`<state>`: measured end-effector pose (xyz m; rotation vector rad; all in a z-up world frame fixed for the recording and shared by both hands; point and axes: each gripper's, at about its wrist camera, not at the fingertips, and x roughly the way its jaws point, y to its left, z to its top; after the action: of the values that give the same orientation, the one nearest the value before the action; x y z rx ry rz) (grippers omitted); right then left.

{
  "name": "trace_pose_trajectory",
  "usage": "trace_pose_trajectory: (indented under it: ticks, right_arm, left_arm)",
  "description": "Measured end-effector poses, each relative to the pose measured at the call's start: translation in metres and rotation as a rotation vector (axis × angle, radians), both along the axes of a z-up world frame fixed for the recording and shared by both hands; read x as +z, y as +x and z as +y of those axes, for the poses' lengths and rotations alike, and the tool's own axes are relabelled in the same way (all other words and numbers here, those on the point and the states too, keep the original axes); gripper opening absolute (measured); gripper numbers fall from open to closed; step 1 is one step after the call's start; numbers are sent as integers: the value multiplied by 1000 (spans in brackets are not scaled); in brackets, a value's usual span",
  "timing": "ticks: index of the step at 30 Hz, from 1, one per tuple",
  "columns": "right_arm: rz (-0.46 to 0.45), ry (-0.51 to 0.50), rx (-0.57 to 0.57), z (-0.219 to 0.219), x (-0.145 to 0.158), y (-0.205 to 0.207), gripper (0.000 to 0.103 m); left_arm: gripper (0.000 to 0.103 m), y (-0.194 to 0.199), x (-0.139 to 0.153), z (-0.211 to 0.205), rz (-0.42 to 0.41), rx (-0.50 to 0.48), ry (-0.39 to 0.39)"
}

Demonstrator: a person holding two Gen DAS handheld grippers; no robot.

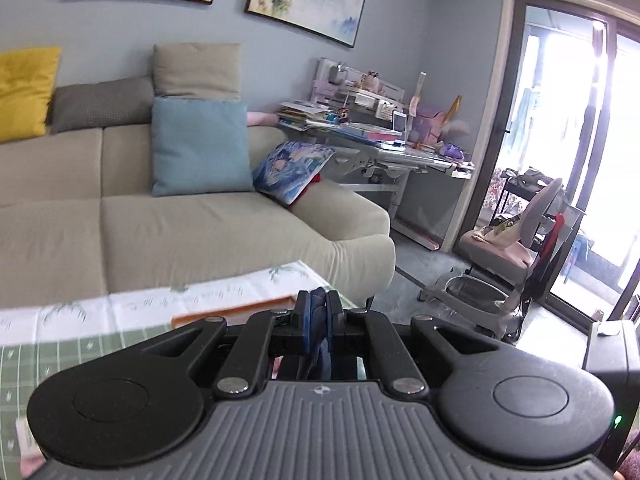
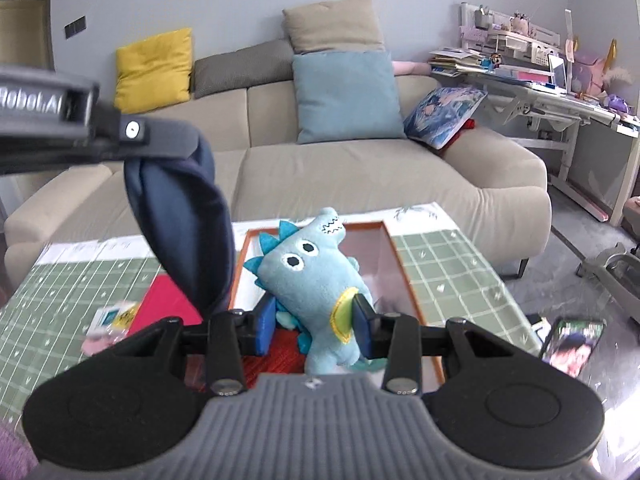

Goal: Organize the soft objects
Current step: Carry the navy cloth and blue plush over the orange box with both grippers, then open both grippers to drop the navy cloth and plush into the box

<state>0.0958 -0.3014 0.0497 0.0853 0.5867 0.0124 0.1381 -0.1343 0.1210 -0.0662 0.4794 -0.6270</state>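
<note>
In the right wrist view my right gripper (image 2: 314, 326) is shut on a light blue plush dinosaur (image 2: 310, 276), its pads pressing the toy's lower body, held above an orange-framed tray (image 2: 394, 258). My left gripper (image 1: 319, 320) is shut on a dark navy cloth (image 1: 320, 354), a thin fold of it pinched between the blue pads. That same cloth (image 2: 188, 232) hangs from the left gripper at the upper left of the right wrist view, over the green checked tablecloth (image 2: 80, 284).
A beige sofa (image 2: 360, 176) with yellow, grey, tan, blue and printed cushions stands behind the table. A cluttered desk (image 1: 384, 136) and a chair (image 1: 516, 248) are to the right. A red sheet (image 2: 168, 304), small packets and a phone (image 2: 572, 344) lie on the table.
</note>
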Motion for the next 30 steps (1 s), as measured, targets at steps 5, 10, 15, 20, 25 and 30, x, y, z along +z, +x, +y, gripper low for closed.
trace_pose_trajectory:
  ticks: [5, 10, 15, 20, 25, 30]
  right_arm:
    - [40, 7, -3, -11, -14, 32, 40]
    - [157, 5, 37, -17, -49, 66, 40]
    - [274, 17, 43, -24, -92, 89, 40]
    - [364, 29, 64, -23, -117, 100, 41]
    - [407, 1, 85, -14, -127, 106, 45]
    - [445, -7, 89, -12, -132, 109, 44]
  left_arm:
    - [7, 30, -18, -24, 35, -16, 47]
    - [7, 54, -63, -41, 140, -45, 153]
    - [7, 70, -109, -46, 244, -66, 247]
    - [8, 81, -138, -47, 314, -76, 316]
    - [9, 88, -152, -52, 356, -70, 369]
    - [21, 89, -158, -54, 372, -53, 392]
